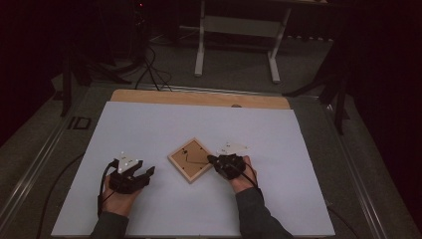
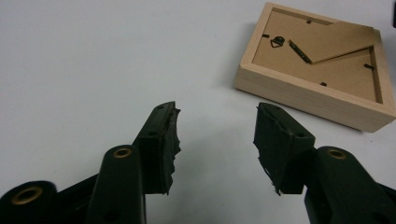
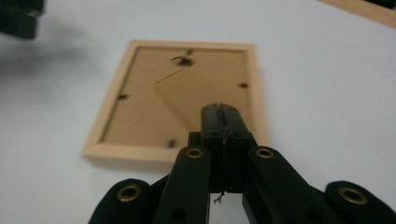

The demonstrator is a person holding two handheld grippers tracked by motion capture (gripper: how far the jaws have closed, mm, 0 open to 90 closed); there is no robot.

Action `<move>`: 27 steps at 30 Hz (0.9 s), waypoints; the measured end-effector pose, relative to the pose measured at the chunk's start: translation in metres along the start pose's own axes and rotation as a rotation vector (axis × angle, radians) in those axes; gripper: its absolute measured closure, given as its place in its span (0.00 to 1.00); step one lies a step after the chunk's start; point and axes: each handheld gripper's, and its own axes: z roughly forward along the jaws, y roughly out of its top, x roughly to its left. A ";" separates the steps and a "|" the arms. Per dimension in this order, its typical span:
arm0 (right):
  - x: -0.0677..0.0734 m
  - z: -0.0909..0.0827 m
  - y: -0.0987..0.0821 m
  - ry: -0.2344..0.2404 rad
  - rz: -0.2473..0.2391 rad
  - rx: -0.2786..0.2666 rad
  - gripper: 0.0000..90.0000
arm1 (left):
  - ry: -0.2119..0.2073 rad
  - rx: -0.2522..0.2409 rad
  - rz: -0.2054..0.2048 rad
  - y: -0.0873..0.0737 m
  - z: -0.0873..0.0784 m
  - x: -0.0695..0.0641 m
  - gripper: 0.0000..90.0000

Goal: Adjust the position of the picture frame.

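While the wooden picture frame (image 1: 190,159) lies face down mid-table, its brown fibreboard back and small metal hanger exposed, the right gripper (image 1: 214,160) hovers over its near edge, jaws clenched on nothing. Just left of it, the left gripper (image 1: 151,172) stands released. Smooth white table (image 1: 149,129) surrounds the frame.

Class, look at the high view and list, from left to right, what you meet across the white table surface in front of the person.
left gripper → wooden picture frame lying face down → right gripper
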 end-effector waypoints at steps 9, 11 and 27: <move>-0.026 0.009 0.001 -0.098 0.067 0.018 1.00 | -0.006 0.000 0.002 0.000 0.001 -0.001 0.55; -0.029 0.015 -0.001 -0.104 0.073 0.039 1.00 | -0.004 0.003 0.006 0.000 0.001 -0.002 0.55; -0.029 0.028 -0.004 -0.087 0.077 0.093 1.00 | -0.003 0.008 0.007 0.000 0.002 -0.002 0.53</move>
